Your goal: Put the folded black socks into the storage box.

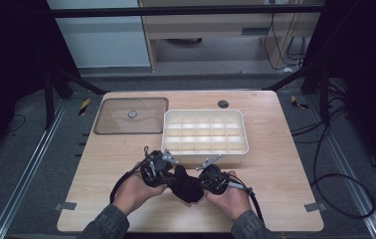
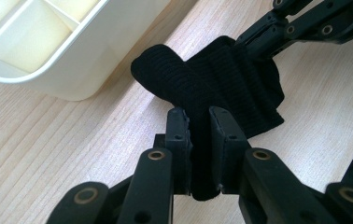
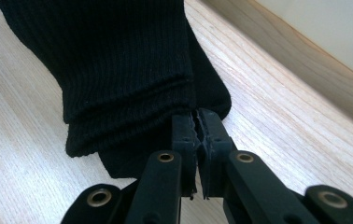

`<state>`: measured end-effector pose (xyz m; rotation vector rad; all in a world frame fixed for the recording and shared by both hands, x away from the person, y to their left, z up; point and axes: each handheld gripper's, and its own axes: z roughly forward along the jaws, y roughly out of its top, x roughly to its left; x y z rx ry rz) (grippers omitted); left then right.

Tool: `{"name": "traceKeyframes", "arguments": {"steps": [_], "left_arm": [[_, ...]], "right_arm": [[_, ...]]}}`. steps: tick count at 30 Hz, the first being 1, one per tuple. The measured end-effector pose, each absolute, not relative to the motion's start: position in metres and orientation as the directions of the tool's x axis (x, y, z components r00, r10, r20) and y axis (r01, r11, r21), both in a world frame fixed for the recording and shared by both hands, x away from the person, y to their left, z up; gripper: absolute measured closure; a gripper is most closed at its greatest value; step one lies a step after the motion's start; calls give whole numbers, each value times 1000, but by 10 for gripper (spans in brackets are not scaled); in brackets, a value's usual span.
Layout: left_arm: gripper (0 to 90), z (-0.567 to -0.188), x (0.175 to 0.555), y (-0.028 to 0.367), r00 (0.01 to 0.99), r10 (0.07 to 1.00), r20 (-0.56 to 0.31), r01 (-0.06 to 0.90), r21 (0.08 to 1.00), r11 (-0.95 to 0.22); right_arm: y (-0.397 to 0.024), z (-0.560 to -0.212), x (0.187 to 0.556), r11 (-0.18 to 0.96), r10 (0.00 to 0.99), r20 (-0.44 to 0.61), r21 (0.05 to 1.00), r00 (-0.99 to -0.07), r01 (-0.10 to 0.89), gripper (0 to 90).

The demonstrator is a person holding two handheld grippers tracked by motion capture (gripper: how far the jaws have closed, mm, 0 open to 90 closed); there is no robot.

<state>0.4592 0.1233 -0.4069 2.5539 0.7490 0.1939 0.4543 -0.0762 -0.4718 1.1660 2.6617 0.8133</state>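
Note:
A black ribbed sock (image 1: 187, 185) lies bunched on the wooden table (image 1: 285, 164) between both hands, just in front of the cream divided box (image 1: 205, 131). My left gripper (image 1: 172, 175) is shut on one end of the sock (image 2: 221, 79), with black knit pinched between its jaws. My right gripper (image 1: 202, 179) is shut on the other side; a thin layer of the sock (image 3: 123, 70) is clamped between its nearly touching jaws. In the left gripper view the right gripper's jaws (image 2: 263, 39) bite the sock from the top right.
A cream box with several empty compartments (image 2: 34, 37) stands close behind the sock. A brown translucent lid (image 1: 131, 115) lies flat at the back left. A dark round hole (image 1: 223, 104) sits near the table's far edge. Bare wood lies to the right and left.

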Motion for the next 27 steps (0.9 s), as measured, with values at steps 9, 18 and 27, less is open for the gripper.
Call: {"name": "traceKeyframes", "arguments": {"steps": [9, 18, 27], "left_arm": [[777, -410, 456, 119, 851, 525, -3, 459, 491, -740], [778, -412, 453, 110, 861, 508, -6, 446, 491, -748], [784, -410, 451, 103, 873, 488, 0, 425, 493, -759]], "right_arm": [[-70, -473, 454, 557, 710, 100, 526, -697, 643, 866], [-71, -474, 453, 554, 712, 102, 527, -695, 645, 865], [-74, -476, 452, 543, 717, 114, 528, -688, 653, 865]]}}
